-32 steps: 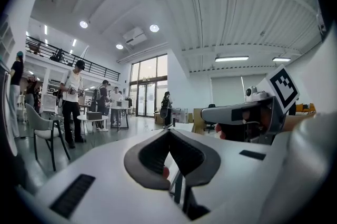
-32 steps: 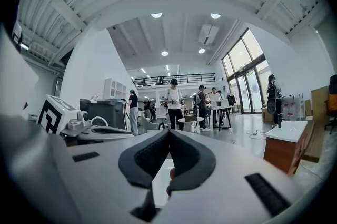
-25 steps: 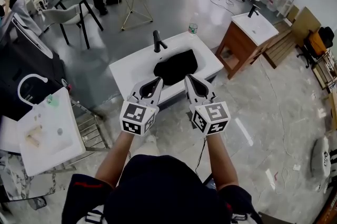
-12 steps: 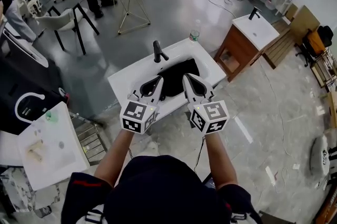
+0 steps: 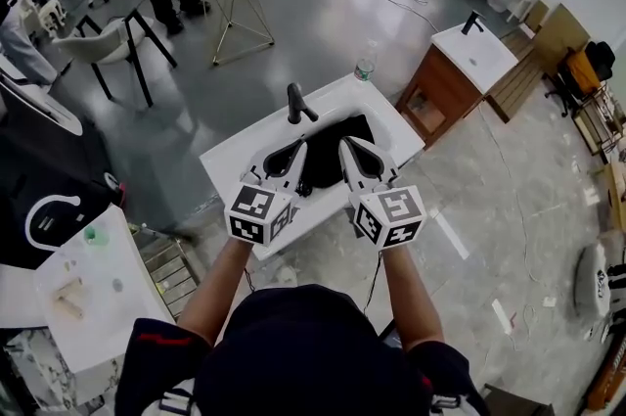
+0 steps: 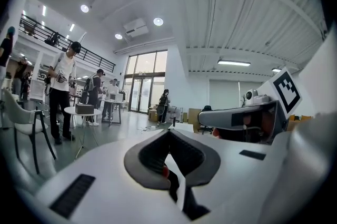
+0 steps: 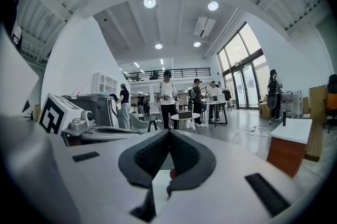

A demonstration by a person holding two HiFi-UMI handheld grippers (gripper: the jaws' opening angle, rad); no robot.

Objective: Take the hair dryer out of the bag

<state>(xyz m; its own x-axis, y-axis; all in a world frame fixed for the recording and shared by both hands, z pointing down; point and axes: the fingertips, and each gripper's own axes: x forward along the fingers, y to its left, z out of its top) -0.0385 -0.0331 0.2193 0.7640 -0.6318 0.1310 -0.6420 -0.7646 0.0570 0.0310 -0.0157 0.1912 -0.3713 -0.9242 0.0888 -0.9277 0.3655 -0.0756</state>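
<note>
Both grippers have closed in on the sink. The left gripper and right gripper, jaws shut and empty, now flank the black bag lying in it. Hair dryer unseen, presumably inside the bag; extraction not begun.

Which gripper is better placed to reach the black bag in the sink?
Right, probably: the right gripper sits over the middle of the black bag, the left gripper over its left edge. Both have shut jaws and must open first.
</note>
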